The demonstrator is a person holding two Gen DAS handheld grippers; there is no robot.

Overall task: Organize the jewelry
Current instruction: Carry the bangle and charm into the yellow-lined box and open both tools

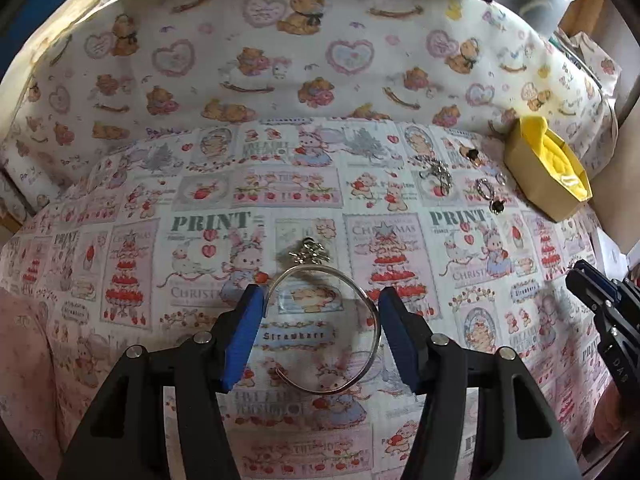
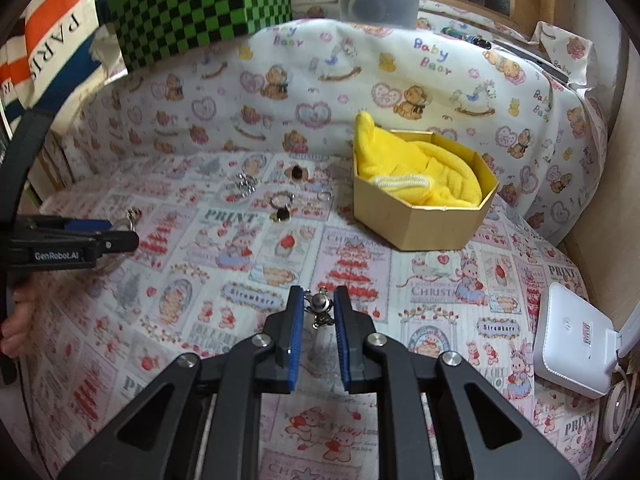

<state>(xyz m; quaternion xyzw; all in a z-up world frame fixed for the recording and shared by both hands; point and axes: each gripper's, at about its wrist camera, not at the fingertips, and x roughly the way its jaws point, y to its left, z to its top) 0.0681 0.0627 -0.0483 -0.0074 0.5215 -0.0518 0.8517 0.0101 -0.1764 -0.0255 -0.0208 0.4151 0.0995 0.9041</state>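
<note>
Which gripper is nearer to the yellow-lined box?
Right. The right gripper, shut on a small silver charm, sits just in front of the yellow-lined box. The left gripper straddles the silver bangle, farther off to the left.

We note a white cloth printed with red strawberries, pink rabbits and grey-green "PRINT" lettering [image 2: 224,264]. Behind it, a cream cloth with brown bears and pink hearts [image 2: 320,92]. A tan cardboard box [image 2: 404,220] holds a bright yellow fleece cloth [image 2: 420,172]. A green-and-black checkered box [image 2: 200,4] stands at the back. Both the left hand-held gripper [image 1: 322,332] and the right hand-held gripper [image 2: 319,328] are black with blue pads. We see a silver wire bangle [image 1: 340,320] and a plain white plastic device [image 2: 568,344].
</note>
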